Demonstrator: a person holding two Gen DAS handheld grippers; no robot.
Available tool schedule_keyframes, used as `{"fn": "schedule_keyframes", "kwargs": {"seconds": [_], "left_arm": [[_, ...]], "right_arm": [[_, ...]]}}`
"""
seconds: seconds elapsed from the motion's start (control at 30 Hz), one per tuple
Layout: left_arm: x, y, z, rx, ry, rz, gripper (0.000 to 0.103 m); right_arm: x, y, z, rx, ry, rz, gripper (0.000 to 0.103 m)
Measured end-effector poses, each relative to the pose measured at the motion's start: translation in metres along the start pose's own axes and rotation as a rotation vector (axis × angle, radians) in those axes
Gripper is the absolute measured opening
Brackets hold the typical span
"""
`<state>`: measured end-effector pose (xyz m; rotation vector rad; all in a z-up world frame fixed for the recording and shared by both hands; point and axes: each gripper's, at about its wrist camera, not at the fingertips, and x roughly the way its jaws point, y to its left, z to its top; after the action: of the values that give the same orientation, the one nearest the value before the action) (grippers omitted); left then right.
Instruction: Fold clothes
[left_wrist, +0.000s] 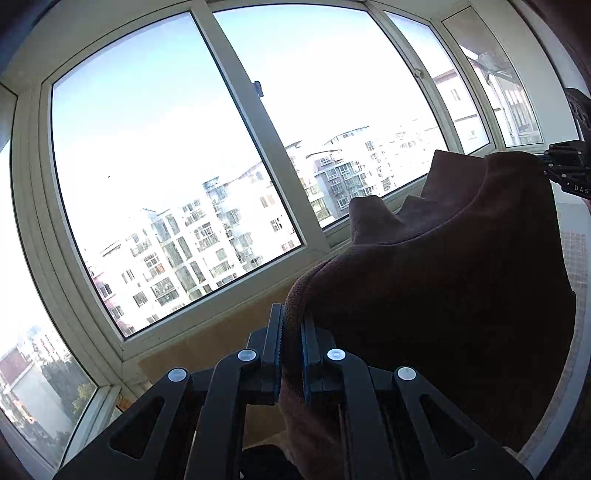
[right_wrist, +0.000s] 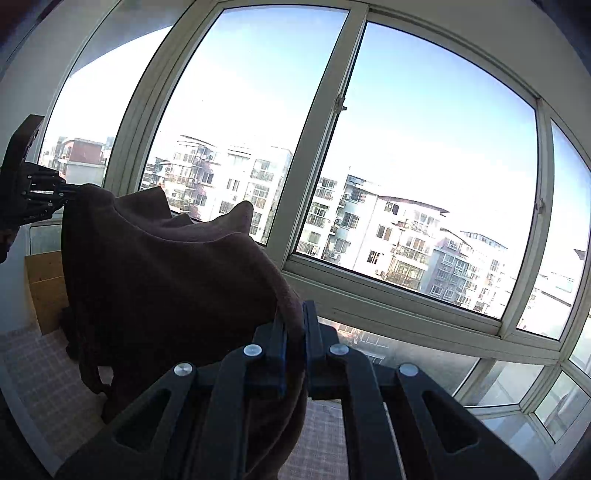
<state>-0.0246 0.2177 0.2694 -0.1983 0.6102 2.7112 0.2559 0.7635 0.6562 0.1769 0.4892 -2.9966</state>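
Both hand-held grippers, the left hand-held gripper (left_wrist: 291, 354) and right hand-held gripper (right_wrist: 293, 350), pinch the brown garment (left_wrist: 443, 266) aloft before the window (left_wrist: 229, 103), right at 2 o'clock; likely next: lower and flatten it.

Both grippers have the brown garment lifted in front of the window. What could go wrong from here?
1. The left gripper and right gripper each pinch only a thin edge of the brown garment; its hanging weight could pull it free.
2. The cloth sags and bunches between them, so it may come down creased rather than flat.
3. Its lower part dangles in loose loops and might land folded under.
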Motion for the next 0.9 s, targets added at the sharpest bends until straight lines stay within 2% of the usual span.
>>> {"fn": "schedule_keyframes", "kwargs": {"seconds": [0.13, 0.23, 0.3, 0.4, 0.53, 0.67, 0.8, 0.9], "left_arm": [[-0.034, -0.018, 0.029, 0.025, -0.078, -0.03, 0.008], [-0.046, -0.036, 0.041, 0.039, -0.093, -0.066, 0.008], [-0.05, -0.048, 0.047, 0.046, -0.095, -0.089, 0.009], [-0.046, -0.067, 0.053, 0.054, -0.085, -0.115, 0.011], [-0.007, -0.088, 0.049, 0.046, -0.018, -0.133, 0.011], [0.063, -0.101, 0.026, 0.023, 0.107, -0.142, 0.01], [0.156, -0.128, -0.013, 0.034, 0.241, -0.137, 0.01], [0.225, -0.15, -0.058, 0.02, 0.365, -0.167, 0.01]], "right_arm": [[-0.062, -0.022, 0.021, -0.017, -0.044, -0.092, 0.006], [-0.092, -0.039, 0.024, -0.02, -0.057, -0.133, 0.007], [-0.108, -0.052, 0.02, -0.025, -0.044, -0.152, 0.007], [-0.102, -0.067, 0.005, -0.043, -0.005, -0.181, 0.007], [-0.065, -0.088, -0.024, -0.044, 0.067, -0.172, 0.007], [0.01, -0.11, -0.07, -0.035, 0.163, -0.138, 0.007], [0.105, -0.124, -0.14, -0.014, 0.274, -0.104, 0.007], [0.185, -0.128, -0.206, 0.023, 0.384, -0.062, 0.007]]}}
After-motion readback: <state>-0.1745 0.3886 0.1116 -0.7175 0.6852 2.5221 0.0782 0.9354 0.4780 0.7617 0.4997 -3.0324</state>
